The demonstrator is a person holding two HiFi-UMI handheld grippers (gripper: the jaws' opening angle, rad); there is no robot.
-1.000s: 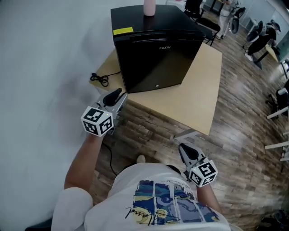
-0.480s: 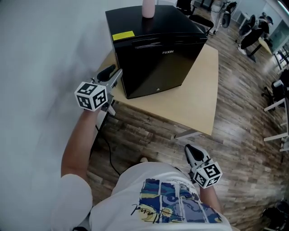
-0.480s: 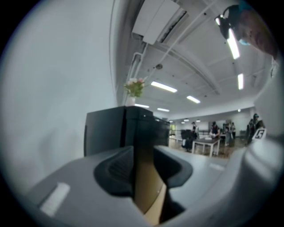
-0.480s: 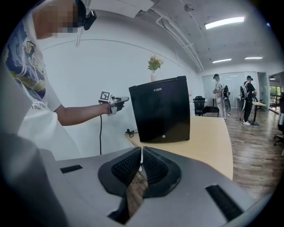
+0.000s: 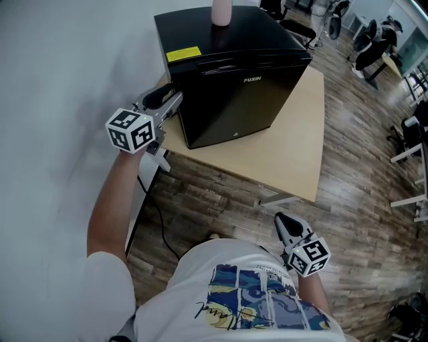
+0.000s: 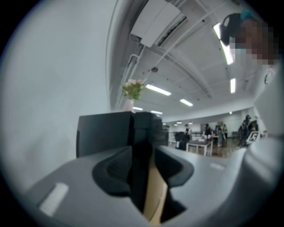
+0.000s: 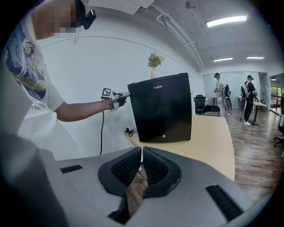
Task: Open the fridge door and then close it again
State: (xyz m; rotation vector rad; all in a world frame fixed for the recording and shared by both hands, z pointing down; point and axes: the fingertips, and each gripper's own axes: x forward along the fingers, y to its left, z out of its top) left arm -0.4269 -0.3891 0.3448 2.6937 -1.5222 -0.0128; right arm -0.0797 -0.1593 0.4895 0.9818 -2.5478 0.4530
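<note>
The black fridge (image 5: 227, 87) stands on a wooden table (image 5: 294, 147) with its front door shut. My left gripper (image 5: 170, 99) hovers level at the fridge's upper left front corner. Its jaws have just been opening and now stand open. In the left gripper view the left gripper (image 6: 143, 155) holds nothing, and the fridge's (image 6: 106, 133) front edge lines up with the gap. My right gripper (image 5: 281, 219) hangs low by my waist, away from the table. Seen in its own view, the right gripper (image 7: 141, 150) is shut and empty, facing the fridge (image 7: 162, 108).
A pink vase (image 5: 222, 10) with flowers stands on the fridge top. A white wall runs along the left. A black cable (image 5: 157, 227) trails over the floor beside the table. Office chairs (image 5: 371, 53) and people stand at the far right.
My left gripper has risen and moved forward from the table's near corner to the fridge's upper left front corner. The right gripper has hardly moved.
</note>
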